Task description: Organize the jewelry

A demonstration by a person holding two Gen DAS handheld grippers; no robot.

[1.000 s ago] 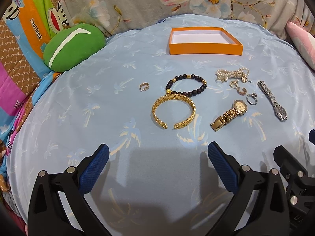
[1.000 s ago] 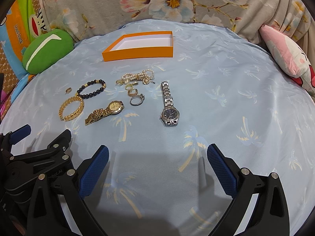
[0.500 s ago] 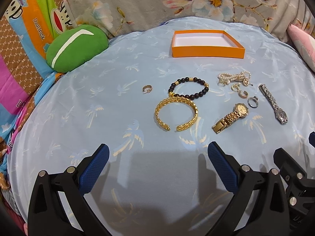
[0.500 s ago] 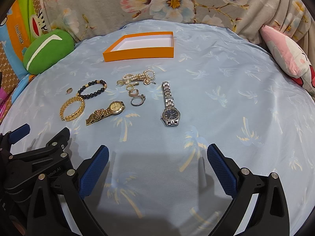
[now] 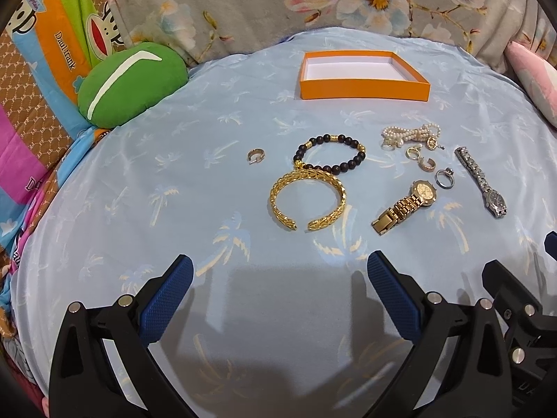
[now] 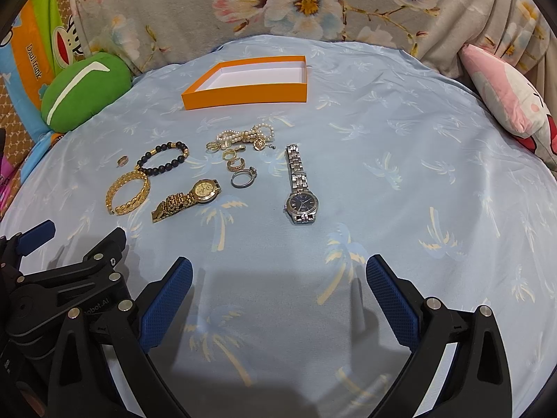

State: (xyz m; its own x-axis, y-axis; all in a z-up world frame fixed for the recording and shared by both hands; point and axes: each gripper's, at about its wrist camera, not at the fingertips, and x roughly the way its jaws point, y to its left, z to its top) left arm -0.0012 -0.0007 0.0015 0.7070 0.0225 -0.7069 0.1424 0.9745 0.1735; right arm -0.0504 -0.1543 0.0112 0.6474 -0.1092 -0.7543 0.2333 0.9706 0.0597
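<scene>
On the palm-print sheet (image 5: 139,209), left to right: small gold ring (image 5: 256,155), gold cuff bangle (image 5: 308,199) touching the black bead bracelet (image 5: 330,153), gold watch (image 5: 405,206), pearl strand (image 5: 410,133), silver watch (image 6: 299,184). The orange box (image 5: 363,88) sits beyond. Left gripper (image 5: 278,289) and right gripper (image 6: 278,287) hover with jaws released, holding nothing.

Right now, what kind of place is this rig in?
Probably a home, on a bed or sofa: a blue palm-print sheet as the work surface, a floral blanket behind it, and a green cushion beside it.
</scene>
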